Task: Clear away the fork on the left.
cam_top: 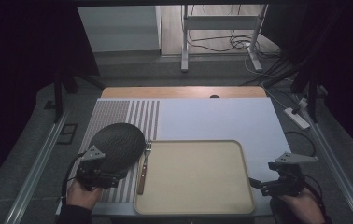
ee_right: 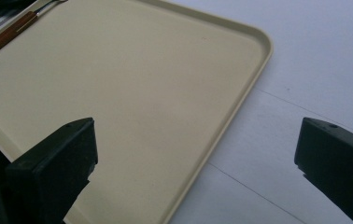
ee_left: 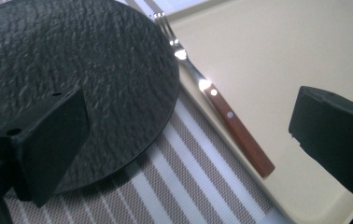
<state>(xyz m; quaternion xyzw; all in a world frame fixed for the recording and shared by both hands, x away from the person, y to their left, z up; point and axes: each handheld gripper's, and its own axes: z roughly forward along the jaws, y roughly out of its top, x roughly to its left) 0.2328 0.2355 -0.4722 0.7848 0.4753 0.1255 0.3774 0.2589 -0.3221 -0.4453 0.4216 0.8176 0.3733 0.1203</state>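
A tray point(cam_top: 195, 177) lies on the counter point(cam_top: 221, 119) toward its near edge, roughly in the middle. Left of the tray, a mat point(cam_top: 114, 116) covers the counter's left part and runs from the far side to the near edge. A round plate point(cam_top: 118, 144) rests on the mat, just left of the tray's far left corner. A fork point(cam_top: 143, 167) lies between plate and tray, along the tray's left rim, prongs toward the far side and handle toward the near edge; the plate's edge is right beside the prongs. The left tool point(cam_top: 101, 178) sits at the plate's near edge, over the mat. The right tool point(cam_top: 270, 185) sits off the tray's near right corner.
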